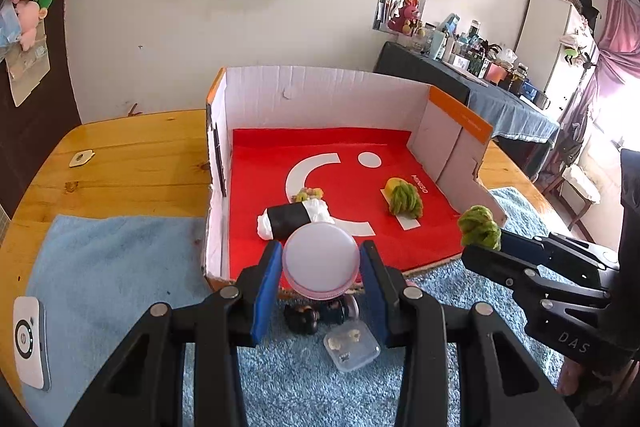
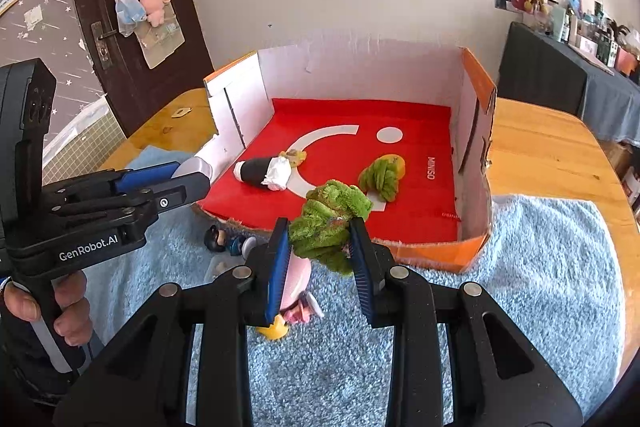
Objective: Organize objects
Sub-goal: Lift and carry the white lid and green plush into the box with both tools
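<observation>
Green plush toy (image 2: 328, 223) is clamped between the right gripper (image 2: 320, 259) pads, raised over the blue rug (image 2: 520, 267), just short of the box (image 2: 476, 131) front edge. Left gripper (image 1: 320, 267) is clenched on a round pale case (image 1: 321, 257). Ahead of both, a second green plush (image 1: 405, 203) and a black-and-white roll (image 1: 292, 217) lie on the box's red floor.

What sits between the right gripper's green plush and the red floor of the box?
Nothing visible. The right gripper holds the green plush just short of the cardboard box, whose near side is only a low lip. The black-and-white roll and another green plush inside leave bare red floor.
</observation>
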A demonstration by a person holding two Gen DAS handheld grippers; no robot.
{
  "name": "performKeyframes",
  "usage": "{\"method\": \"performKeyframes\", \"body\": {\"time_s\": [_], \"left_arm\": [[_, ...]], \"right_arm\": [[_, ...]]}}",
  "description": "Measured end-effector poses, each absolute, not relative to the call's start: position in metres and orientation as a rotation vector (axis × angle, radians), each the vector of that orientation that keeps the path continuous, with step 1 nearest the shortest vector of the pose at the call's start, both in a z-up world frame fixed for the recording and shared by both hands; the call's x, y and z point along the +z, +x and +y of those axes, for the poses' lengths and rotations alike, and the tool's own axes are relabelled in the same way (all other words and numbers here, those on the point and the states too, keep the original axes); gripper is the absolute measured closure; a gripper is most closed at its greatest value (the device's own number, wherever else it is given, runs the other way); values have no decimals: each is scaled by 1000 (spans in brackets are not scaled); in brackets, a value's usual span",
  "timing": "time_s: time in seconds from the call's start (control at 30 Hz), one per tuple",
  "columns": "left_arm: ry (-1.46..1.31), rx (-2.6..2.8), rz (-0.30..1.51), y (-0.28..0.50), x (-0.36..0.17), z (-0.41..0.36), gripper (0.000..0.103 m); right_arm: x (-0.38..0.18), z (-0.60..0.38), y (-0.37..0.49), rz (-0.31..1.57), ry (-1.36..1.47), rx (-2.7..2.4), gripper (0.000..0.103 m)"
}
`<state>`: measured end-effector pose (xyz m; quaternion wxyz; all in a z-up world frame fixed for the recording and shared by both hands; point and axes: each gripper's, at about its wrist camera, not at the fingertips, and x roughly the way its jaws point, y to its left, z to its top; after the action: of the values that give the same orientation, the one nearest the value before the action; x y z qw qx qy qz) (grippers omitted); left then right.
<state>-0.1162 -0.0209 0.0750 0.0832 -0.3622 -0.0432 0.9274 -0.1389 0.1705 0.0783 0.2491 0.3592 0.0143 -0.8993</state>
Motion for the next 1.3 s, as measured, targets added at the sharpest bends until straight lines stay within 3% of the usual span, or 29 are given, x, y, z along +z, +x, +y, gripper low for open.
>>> {"method": "performKeyframes", "body": {"time_s": [1.3], "left_arm": [[-1345, 2629, -83, -194, 38, -21, 61]], "right_arm": [[44, 154, -211, 134, 1235, -2345, 75]]}}
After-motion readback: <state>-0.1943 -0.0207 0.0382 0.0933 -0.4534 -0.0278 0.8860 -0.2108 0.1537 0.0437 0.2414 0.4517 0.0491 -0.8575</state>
